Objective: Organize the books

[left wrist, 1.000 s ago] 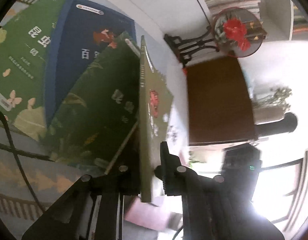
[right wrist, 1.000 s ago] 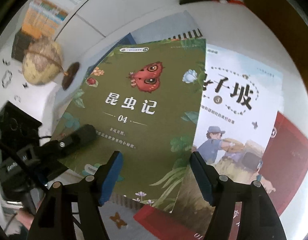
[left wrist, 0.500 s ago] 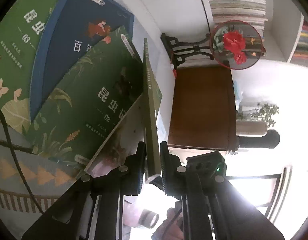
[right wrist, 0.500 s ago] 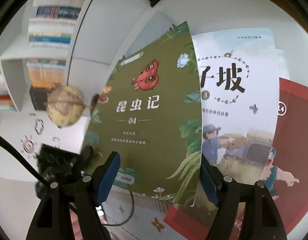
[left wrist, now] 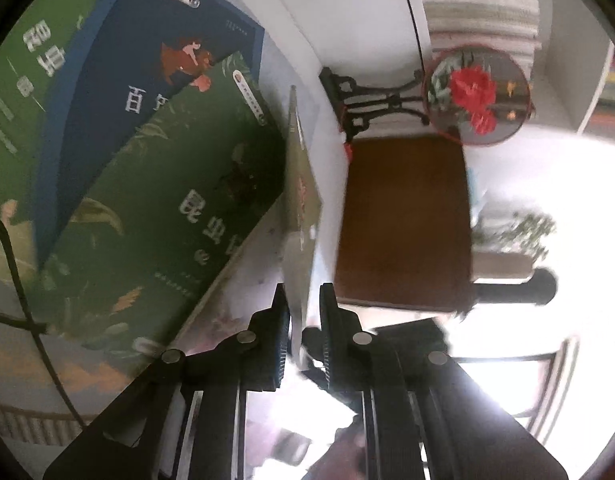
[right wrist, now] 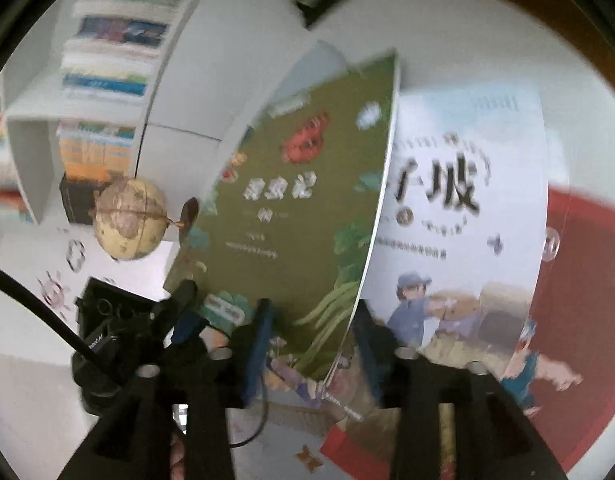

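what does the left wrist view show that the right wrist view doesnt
Only the left wrist view shows the dark blue book, the dark green book overlapping it and the round red-flower ornament on its black stand. Only the right wrist view shows the globe, the white book with a figure in a blue cap and the red book. Both show the olive book clamped by the left hand-held gripper; the right hand-held gripper is closing around its corner.
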### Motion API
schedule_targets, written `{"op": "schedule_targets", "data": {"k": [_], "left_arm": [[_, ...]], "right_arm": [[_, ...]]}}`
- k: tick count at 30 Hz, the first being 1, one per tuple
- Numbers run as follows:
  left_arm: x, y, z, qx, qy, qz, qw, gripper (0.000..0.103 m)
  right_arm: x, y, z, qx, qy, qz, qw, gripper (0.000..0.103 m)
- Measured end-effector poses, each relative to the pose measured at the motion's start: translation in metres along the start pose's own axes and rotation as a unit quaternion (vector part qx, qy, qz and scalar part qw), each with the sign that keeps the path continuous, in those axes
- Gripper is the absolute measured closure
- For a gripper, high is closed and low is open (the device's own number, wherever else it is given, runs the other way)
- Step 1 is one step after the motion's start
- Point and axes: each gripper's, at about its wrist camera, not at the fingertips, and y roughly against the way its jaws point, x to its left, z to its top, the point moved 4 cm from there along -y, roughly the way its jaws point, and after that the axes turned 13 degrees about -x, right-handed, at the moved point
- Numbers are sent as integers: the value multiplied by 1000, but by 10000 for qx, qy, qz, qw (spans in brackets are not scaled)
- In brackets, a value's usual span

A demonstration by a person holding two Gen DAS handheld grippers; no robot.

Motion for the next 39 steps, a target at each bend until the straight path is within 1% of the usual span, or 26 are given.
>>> {"op": "schedule_targets", "data": {"k": [1,3,5,7,8,10,11,12,13,14,15,17,18,20,23,25,27,28,30,31,33,34,35,36,37,39], "left_arm": [[-2,-2,1,2,51,-51,10000,92],[-6,-3,3,21,32,-88,10000,92],[-10,-5,4,98,22,-182,9998,92],[-14,-6,5,119,-50,-172,9998,92],[-14,-7,5,122,-80,-153,9998,92],[-12,-9,6,119,-97,-104,9998,93],[-10,-10,7,113,-98,-52,9999,93],[-9,-10,7,112,-103,-8,9999,93],[-6,-10,7,117,-131,38,9998,93],[-4,-10,7,140,-178,89,9997,93],[-1,-9,5,168,-240,154,9995,93],[3,-7,1,231,-347,270,9988,86],[6,-5,-3,317,-391,317,9982,76],[11,1,-13,499,-516,408,9966,75],[19,15,-28,584,-768,586,9936,70],[27,23,-36,640,-830,669,9922,60],[35,29,-42,676,-822,743,9915,59],[36,33,-44,711,-800,702,9918,59],[33,36,-42,666,-790,629,9927,59],[26,37,-38,569,-931,678,9917,59],[15,34,-30,450,-1269,843,9873,59],[9,31,-24,376,-1527,1022,9823,59],[0,25,-17,280,-1864,1231,9743,59],[-5,19,-11,215,-2083,1344,9685,58],[-10,9,-2,137,-2329,1531,9603,58],[-13,-6,9,73,-2639,1802,9475,58]], "right_arm": [[-5,-1,0,26,-228,98,9997,40],[-12,0,3,10,-584,455,9973,40],[-16,-2,11,-38,-799,652,9947,40],[-17,-7,21,-131,-908,744,9930,40],[-15,-11,28,-183,-983,868,9912,40],[-10,-16,35,-255,-1057,1051,9885,52],[-8,-19,38,-262,-1077,1036,9884,61],[-5,-24,39,-266,-1070,981,9890,75],[-5,-25,40,-265,-1075,999,9888,77],[-3,-25,38,-277,-1124,1067,9875,83],[1,-26,35,-302,-1136,1089,9871,85],[7,-21,32,-348,-1078,1083,9876,91],[9,-15,30,-361,-1028,1078,9882,92],[14,-8,25,-347,-855,982,9909,93],[17,5,13,-205,-446,699,9963,93],[15,17,3,-121,-334,696,9969,93],[9,28,-4,-76,-307,707,9970,93],[6,30,-6,-48,-320,706,9970,93],[-1,30,-7,13,-285,574,9979,93],[-2,29,-7,30,-228,479,9986,92],[-3,28,-6,-4,21,230,9997,92],[-3,27,-6,-6,121,155,9998,91],[-4,26,-6,-7,220,40,9997,91],[-6,26,-6,-27,325,-95,9994,90],[-7,25,-6,-36,394,-178,9991,90],[-8,21,-3,-37,598,-419,9973,88]]}}
